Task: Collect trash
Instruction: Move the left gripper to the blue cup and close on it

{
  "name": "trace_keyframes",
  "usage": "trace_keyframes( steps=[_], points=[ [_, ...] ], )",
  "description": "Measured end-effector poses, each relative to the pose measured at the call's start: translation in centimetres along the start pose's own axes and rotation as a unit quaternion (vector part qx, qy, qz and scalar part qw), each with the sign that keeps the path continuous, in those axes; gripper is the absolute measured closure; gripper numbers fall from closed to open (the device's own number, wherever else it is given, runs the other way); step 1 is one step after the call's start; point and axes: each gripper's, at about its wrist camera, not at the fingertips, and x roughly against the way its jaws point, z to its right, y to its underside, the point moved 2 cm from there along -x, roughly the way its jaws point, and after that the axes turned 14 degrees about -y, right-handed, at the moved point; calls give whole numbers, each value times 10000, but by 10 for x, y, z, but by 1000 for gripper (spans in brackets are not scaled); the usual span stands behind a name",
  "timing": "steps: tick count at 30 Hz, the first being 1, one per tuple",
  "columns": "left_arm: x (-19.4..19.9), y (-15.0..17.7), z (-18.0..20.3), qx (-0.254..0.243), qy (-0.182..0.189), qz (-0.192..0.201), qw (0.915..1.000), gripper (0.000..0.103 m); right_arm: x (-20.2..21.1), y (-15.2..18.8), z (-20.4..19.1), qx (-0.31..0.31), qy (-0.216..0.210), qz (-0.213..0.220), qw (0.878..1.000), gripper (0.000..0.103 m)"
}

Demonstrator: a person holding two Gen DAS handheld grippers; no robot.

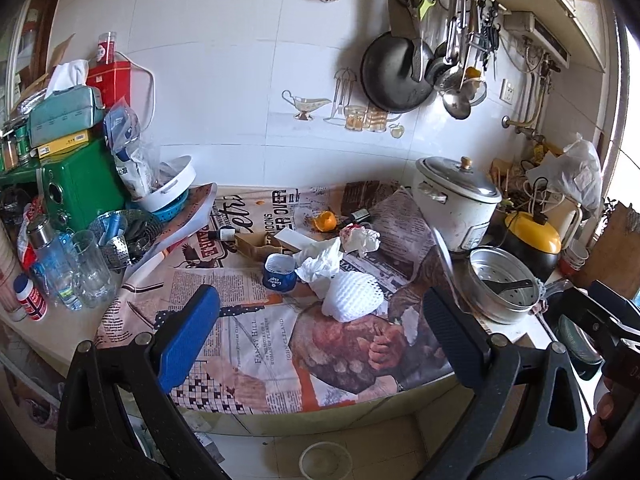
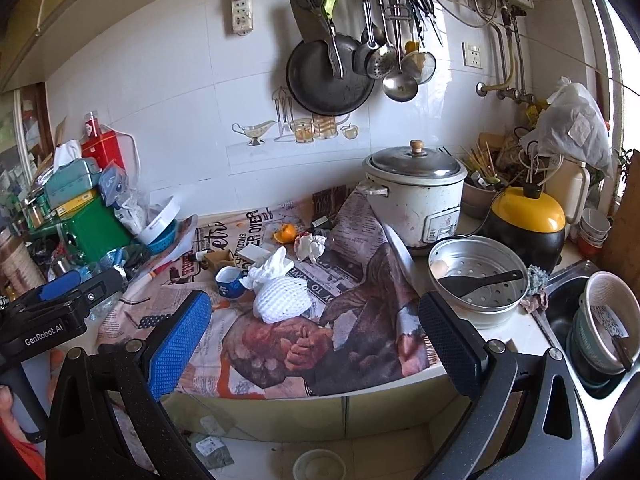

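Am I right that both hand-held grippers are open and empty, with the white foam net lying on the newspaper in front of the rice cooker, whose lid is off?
Not quite: the rice cooker has its lid on, as the right wrist view shows. The rest holds: the left hand-held gripper and right hand-held gripper are open and empty, and the foam net lies on the newspaper.

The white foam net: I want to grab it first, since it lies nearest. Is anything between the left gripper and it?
Nothing visible stands in the way. The left gripper is open and empty, and only flat newspaper lies between it and the white foam net. Crumpled tissue and a blue cup sit just behind the net.
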Motion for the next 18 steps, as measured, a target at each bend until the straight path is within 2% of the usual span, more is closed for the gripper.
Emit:
trace_keyframes(
  steps=[8, 13, 18],
  points=[
    [-120, 1, -8, 109, -270, -994, 9946, 0, -109, 5, 22, -398, -255, -901, 9948, 0],
    [-179, 14, -10, 240, -631, -1443, 9872, 0, -167, 15, 41, -563, -466, -1472, 9864, 0],
    [-233, 20, -5, 367, -818, -1877, 9781, 1, -214, 17, 63, -655, -774, -1957, 9754, 2]
  ],
)
